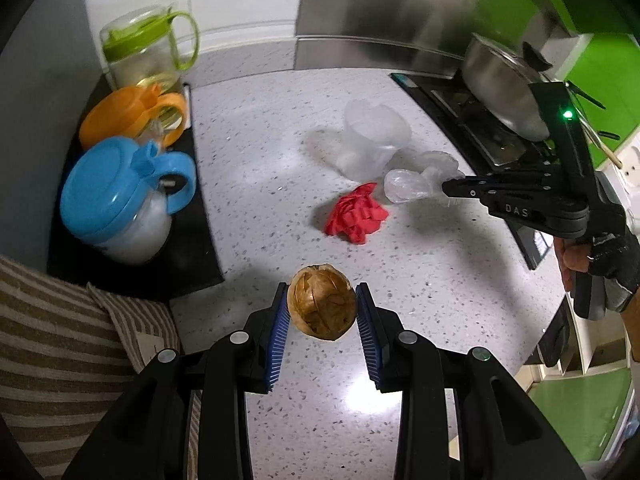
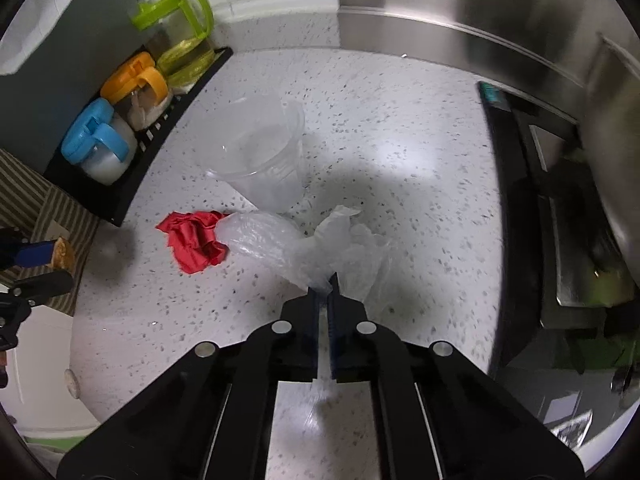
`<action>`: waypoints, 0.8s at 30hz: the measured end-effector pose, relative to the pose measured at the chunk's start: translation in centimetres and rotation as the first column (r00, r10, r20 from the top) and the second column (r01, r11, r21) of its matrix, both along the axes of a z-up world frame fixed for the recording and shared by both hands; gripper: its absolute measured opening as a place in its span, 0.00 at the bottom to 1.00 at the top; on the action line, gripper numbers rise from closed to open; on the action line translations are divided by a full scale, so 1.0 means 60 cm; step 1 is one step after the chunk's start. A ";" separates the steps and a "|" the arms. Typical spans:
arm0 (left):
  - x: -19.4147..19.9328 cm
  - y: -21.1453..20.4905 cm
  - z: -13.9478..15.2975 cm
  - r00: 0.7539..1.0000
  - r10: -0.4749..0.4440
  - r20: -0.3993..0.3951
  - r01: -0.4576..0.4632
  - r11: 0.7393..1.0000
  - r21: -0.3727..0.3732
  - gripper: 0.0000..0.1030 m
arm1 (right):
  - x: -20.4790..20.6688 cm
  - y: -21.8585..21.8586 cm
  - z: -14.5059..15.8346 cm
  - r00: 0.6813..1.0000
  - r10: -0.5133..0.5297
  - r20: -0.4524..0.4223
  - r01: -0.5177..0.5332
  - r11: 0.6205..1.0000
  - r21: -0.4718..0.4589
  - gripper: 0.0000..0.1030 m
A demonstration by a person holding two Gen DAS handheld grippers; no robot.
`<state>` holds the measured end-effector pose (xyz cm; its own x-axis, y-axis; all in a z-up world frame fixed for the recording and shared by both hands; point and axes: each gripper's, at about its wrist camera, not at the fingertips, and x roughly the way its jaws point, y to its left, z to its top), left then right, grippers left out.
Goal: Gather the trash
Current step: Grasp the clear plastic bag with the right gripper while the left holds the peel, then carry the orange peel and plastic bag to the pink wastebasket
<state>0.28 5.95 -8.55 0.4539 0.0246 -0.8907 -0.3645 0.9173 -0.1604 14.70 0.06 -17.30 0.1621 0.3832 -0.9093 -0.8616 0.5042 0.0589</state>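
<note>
Between right hand-held gripper (image 2: 325, 280) pads, pinched clear bag (image 2: 280, 240), edge hidden; left (image 1: 322, 304) clamping onion skin (image 1: 322, 306).

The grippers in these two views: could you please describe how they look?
Both are matte black linkage frames with silver round pivot pins and ribbed blue finger pads. The right gripper bears white "DAS" lettering and a green light; a black fingerless glove covers the hand.

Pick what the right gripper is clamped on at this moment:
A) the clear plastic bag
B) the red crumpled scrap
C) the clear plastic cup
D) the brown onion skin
A: the right gripper has its jaws pinched shut on the clear plastic bag, while the red crumpled scrap and the clear plastic cup lie untouched on the counter.
</note>
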 end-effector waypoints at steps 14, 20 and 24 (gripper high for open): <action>0.025 -0.077 0.117 0.932 -0.343 0.112 0.336 0.939 0.077 0.32 | -0.156 -0.211 0.172 0.917 -0.396 0.039 0.382 0.904 0.190 0.03; 0.032 -0.157 0.142 0.816 -0.559 0.147 0.550 0.829 0.099 0.32 | -0.267 -0.336 0.196 0.792 -0.608 0.054 0.583 0.780 0.228 0.03; 0.035 -0.232 0.145 0.737 -0.657 0.160 0.651 0.753 0.095 0.32 | -0.345 -0.424 0.193 0.682 -0.729 0.055 0.702 0.675 0.227 0.03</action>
